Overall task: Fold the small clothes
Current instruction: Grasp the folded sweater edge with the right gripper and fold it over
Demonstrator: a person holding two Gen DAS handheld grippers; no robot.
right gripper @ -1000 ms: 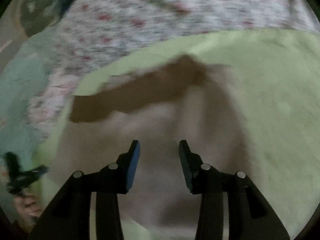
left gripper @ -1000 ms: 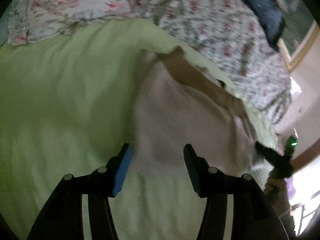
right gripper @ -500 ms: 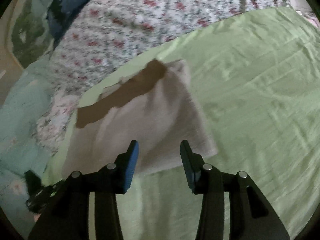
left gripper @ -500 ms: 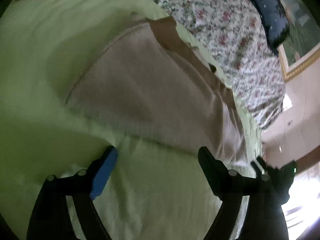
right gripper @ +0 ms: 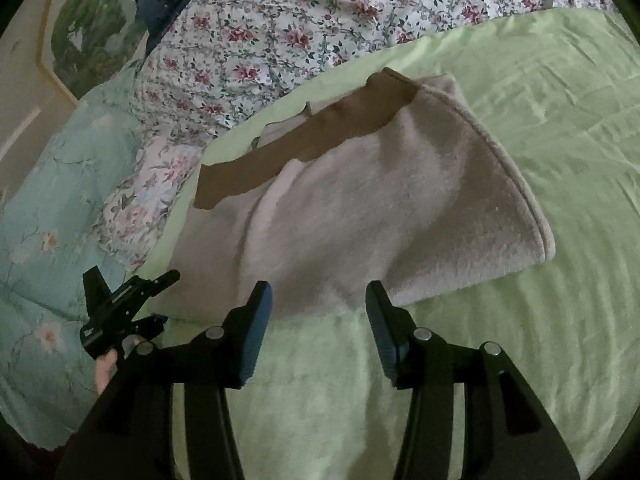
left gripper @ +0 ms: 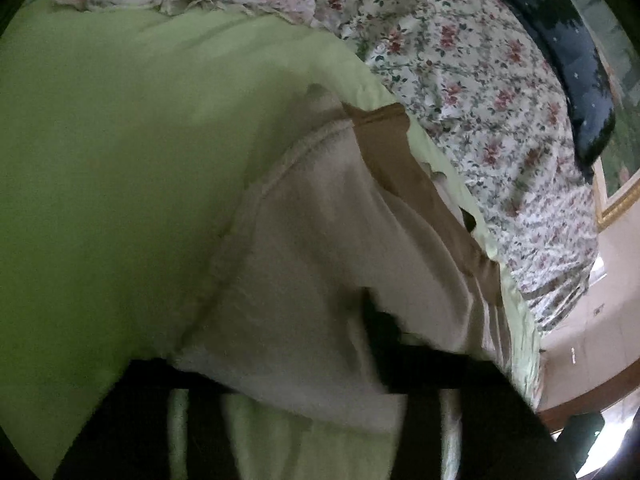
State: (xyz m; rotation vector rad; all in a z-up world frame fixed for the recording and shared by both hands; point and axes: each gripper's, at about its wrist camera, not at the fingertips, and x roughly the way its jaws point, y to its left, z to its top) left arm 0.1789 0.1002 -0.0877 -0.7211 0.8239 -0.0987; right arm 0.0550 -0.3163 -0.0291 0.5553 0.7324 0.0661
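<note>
A beige fleece garment (right gripper: 380, 208) with a brown band (right gripper: 320, 128) along its far edge lies folded on the green sheet (right gripper: 520, 360). My right gripper (right gripper: 319, 292) hovers at its near edge, jaws opening, nothing between them. My left gripper (right gripper: 160, 300) sits at the garment's near left corner, held by a hand (right gripper: 105, 372). In the left wrist view the garment (left gripper: 340, 240) bunches up over my left gripper (left gripper: 296, 320), whose jaws are closing on the cloth's edge. The cloth hides one of its fingers.
A floral quilt (right gripper: 300, 20) lies bunched behind the garment. A light blue floral cover (right gripper: 48, 220) is at the left. A dark blue pillow (left gripper: 580, 60) and a framed picture (right gripper: 88, 28) stand beyond the quilt. The green sheet (left gripper: 120, 160) spreads wide beside the garment.
My left gripper stood wide open before the garment's edge, then pushed in and closed on it, and the cloth now rides over its fingers. My right gripper drew back off the garment to its near edge.
</note>
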